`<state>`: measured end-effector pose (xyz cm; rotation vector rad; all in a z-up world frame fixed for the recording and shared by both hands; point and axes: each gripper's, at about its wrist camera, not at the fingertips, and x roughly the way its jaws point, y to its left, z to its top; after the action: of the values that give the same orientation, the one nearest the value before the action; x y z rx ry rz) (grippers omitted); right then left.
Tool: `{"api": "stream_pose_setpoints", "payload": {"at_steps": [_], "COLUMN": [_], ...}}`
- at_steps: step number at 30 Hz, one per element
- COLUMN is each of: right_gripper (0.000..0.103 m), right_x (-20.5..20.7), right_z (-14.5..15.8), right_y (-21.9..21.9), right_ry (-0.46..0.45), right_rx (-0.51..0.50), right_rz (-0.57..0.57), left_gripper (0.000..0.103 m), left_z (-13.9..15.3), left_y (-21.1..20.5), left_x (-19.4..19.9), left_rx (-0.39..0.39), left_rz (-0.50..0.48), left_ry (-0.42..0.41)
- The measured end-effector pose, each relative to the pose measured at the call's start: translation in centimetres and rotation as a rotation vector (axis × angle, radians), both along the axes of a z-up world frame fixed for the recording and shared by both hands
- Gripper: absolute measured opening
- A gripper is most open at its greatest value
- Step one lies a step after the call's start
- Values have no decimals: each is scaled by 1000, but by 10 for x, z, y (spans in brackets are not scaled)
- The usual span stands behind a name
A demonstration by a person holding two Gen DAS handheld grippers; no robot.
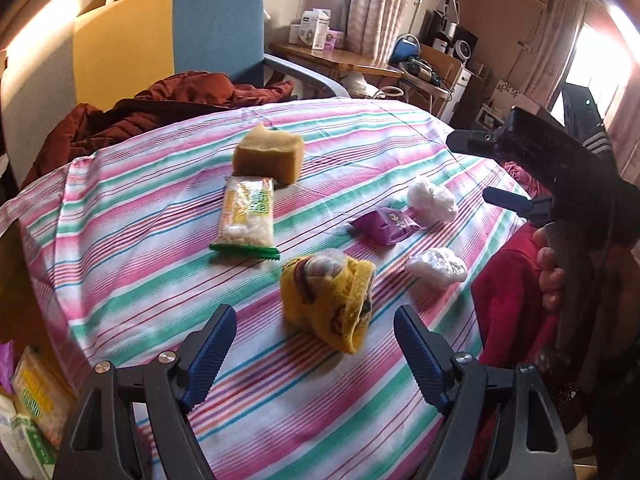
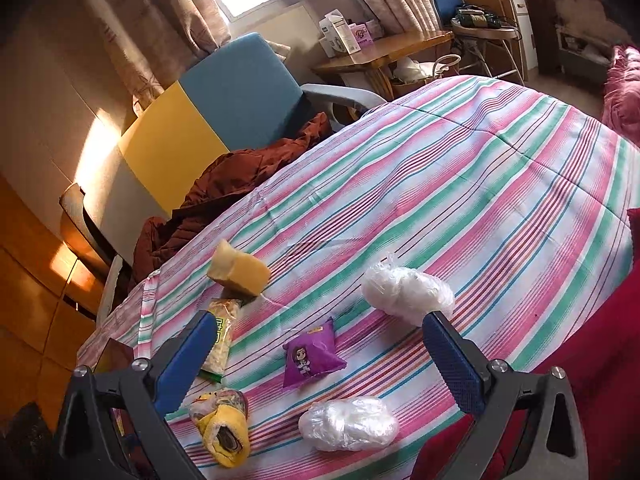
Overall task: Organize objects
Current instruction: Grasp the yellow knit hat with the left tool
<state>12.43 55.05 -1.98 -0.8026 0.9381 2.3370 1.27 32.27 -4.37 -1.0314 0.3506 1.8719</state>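
L gripper [image 1: 315, 338]: jaws wide, nothing gripped; yellow sock bundle [image 1: 330, 300] just ahead, betw fingers.
R gripper [image 2: 316, 356]: released, empty, above purple packet [image 2: 310, 356].
Surface: striped cloth [image 1: 140, 240].

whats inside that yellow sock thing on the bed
A clear plastic-wrapped bundle pokes out of the top of the yellow sock. How far down it goes, and anything beneath it, is hidden by the fabric.

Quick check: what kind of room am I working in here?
Probably a lived-in bedroom: a striped bedsheet covers the work surface, curtains frame a window, and a jacket lies beside a blue chair.
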Motion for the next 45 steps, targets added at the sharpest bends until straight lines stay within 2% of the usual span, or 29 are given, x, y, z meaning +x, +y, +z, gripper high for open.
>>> {"api": "stream_pose_setpoints", "payload": {"at_steps": [4, 10, 11, 12, 13, 15, 17, 33, 39, 41, 45], "right_gripper": [103, 103, 103, 103, 103, 103, 103, 103, 103, 103, 103], "right_x": [2, 10, 10, 10, 10, 8, 7, -2, -18, -26, -43], "right_z": [-1, -2, -2, -3, -4, -5, -6, -17, -28, -31, -24], "right_y": [3, 11, 13, 14, 14, 14, 14, 11, 0, -6, -28], "right_ry": [11, 36, 36, 34, 31, 25, 19, -53, -123, -188, -349], "right_rx": [-19, -50, -58, -65, -71, -74, -74, -92, -155, -172, -65], "right_rz": [-9, -53, -57, -58, -58, -56, -54, -31, 92, 170, 395], "left_gripper": [83, 82, 79, 68, 63, 56, 54, 51, 51, 51, 51], "left_z": [-11, -35, -40, -46, -52, -55, -56, -55, -56, -57, -57], "left_y": [22, 42, 43, 43, 42, 38, 37, -2, 0, -1, -5], "left_x": [-2, -15, -17, -20, -23, -23, -22, -1, 4, 4, 3], "left_rx": [-27, -39, -46, -51, -50, -21, -29, -37, -55, -51, -30], "left_rz": [-40, -40, -35, -28, -22, -12, -18, 22, 9, 4, 9], "left_ry": [20, -22, -37, -54, -80, -74, -55, 17, 50, 58, 46]}}
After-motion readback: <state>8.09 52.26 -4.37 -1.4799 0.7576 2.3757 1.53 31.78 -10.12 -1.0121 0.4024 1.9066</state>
